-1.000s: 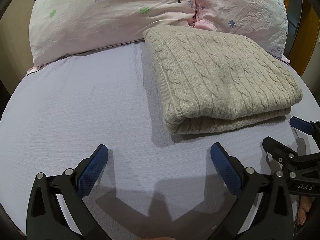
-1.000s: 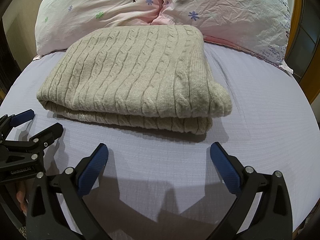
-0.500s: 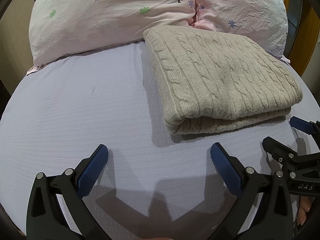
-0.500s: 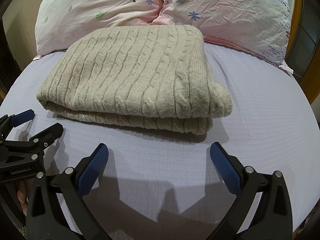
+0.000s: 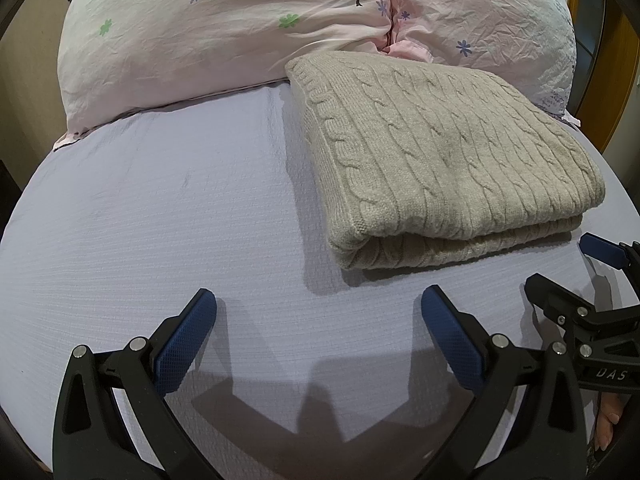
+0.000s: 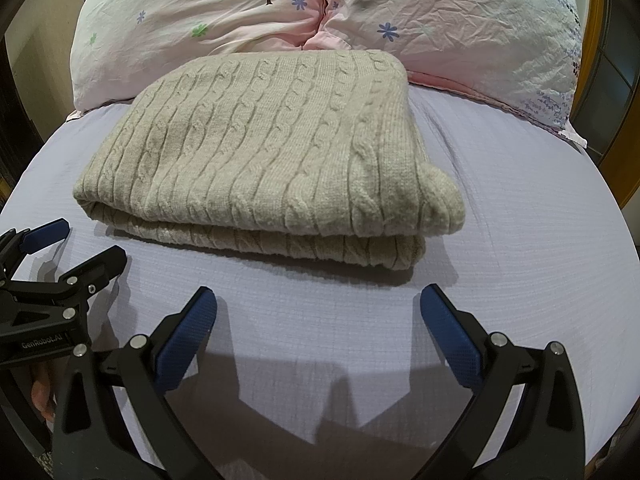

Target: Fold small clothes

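A beige cable-knit sweater (image 5: 440, 156) lies folded into a thick rectangle on the pale lilac bed sheet (image 5: 160, 220); it also shows in the right wrist view (image 6: 272, 148). My left gripper (image 5: 319, 312) is open and empty, on the near side of the sweater and to its left. My right gripper (image 6: 318, 312) is open and empty, just in front of the sweater's folded front edge. Each gripper shows at the edge of the other's view: the right one (image 5: 560, 268) and the left one (image 6: 76, 248), both open.
Two pink floral pillows (image 5: 224, 28) (image 6: 460, 20) lie side by side behind the sweater. A wooden frame (image 5: 616, 60) stands at the right edge of the bed. The sheet spreads to the sweater's left and right.
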Tool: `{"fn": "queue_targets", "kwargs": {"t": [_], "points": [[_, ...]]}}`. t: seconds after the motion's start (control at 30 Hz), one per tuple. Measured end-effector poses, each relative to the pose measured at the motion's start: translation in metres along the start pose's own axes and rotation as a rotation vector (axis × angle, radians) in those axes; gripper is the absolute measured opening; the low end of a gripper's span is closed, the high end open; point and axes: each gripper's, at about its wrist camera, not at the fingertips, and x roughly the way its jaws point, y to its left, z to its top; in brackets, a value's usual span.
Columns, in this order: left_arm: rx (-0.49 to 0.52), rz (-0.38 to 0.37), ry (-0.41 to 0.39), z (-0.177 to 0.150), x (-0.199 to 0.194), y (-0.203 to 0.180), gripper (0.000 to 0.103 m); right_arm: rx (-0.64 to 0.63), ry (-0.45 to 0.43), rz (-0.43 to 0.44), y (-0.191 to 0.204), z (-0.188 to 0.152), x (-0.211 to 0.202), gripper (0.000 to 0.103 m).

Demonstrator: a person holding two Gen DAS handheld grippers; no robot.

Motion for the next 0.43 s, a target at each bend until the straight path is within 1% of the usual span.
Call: {"fn": "queue_targets", "kwargs": {"t": [0.43], "points": [[0.0, 0.0, 0.0, 0.0, 0.0, 0.0001, 0.102, 0.0, 0.0, 0.0, 0.0003, 0.0002, 0.0, 0.101]]}}
